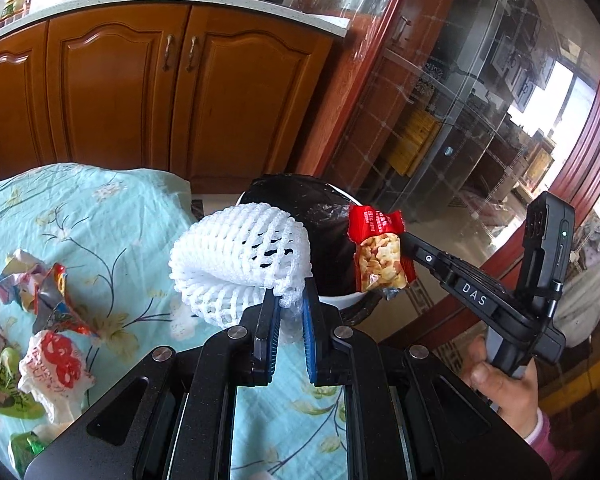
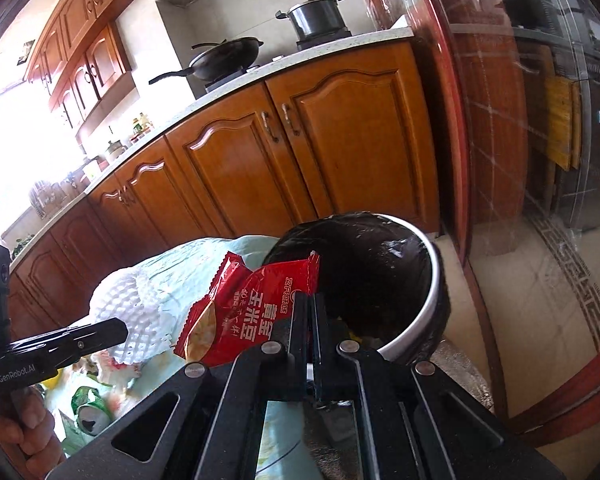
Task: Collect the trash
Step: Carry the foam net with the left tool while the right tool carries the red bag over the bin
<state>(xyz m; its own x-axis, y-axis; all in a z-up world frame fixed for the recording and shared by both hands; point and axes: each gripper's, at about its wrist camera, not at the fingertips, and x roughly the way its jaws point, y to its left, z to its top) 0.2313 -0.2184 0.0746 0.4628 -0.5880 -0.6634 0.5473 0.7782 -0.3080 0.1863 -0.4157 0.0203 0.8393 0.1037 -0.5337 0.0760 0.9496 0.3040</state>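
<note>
Left gripper (image 1: 290, 312) was clamped on a white foam fruit net (image 1: 240, 258), held above the near table edge. Right gripper (image 2: 312, 304) was clamped on a red corn snack packet (image 2: 248, 312). Just beyond, a black-lined trash bin (image 2: 430, 300) was seen beside the floral tablecloth (image 1: 100, 216); wooden cabinets (image 1: 148, 92) farther back.

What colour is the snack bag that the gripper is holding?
The snack bag is red with white writing and a clear window showing yellow snacks, clearest in the right wrist view.
</note>
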